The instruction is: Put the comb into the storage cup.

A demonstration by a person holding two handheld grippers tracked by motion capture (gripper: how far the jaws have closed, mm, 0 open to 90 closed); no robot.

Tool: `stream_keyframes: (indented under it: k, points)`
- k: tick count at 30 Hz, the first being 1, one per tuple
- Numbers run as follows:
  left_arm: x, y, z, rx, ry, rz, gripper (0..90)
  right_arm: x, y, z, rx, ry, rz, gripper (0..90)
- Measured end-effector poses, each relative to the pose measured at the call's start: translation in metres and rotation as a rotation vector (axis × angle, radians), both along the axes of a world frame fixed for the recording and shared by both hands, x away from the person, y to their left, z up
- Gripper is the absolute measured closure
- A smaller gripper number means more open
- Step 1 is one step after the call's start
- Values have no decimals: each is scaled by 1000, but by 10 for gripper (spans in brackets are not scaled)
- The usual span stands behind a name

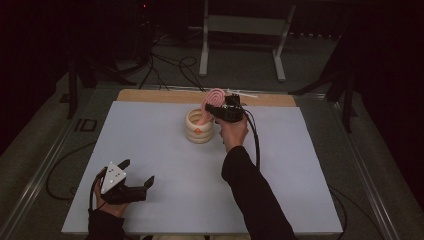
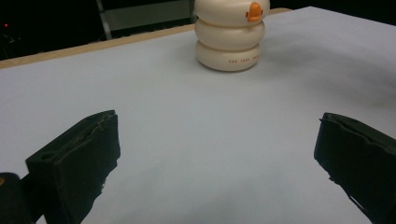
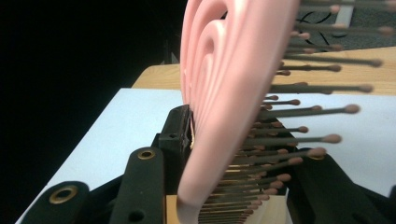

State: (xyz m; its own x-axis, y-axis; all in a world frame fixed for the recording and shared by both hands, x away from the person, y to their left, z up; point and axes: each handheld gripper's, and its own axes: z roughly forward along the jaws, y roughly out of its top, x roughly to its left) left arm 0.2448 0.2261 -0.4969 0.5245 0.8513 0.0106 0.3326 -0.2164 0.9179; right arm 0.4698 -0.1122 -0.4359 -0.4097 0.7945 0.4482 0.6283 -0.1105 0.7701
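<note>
Plainly, grip: right gripper (image 1: 216,111) clamped the brush (image 3: 229,93) (handle in cup (image 1: 199,126)).
Left gripper (image 1: 137,172): wide, empty.
Advice: lower it straight, release late.

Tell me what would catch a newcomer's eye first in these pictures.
The pink hairbrush stands out, clamped in the right gripper over the cream ribbed holder near the far middle of the table. Next comes the left gripper, resting at the near left corner with its jaws wide apart.

Dim room, lit tabletop; close objects blur in both gripper views.
</note>
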Motion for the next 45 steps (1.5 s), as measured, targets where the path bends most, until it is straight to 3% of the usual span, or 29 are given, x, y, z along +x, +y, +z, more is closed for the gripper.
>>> stream_keyframes:
  k: [21,31,34,38,40,45]
  points:
    - [0,-1,0,1,1,-1,13,1,-11,-3,-13,-7,4,559]
    - [0,0,0,2,1,0,13,0,-13,0,-30,-9,17,472]
    - [0,0,0,1,0,1,13,-1,-13,2,-60,-19,11,384]
    - [0,-1,0,1,0,1,13,-2,-14,4,-75,-24,14,350]
    - [0,0,0,2,1,3,12,-3,-14,5,-87,-28,10,267]
    - [0,0,0,-1,0,6,13,-5,-16,8,-106,-40,24,168]
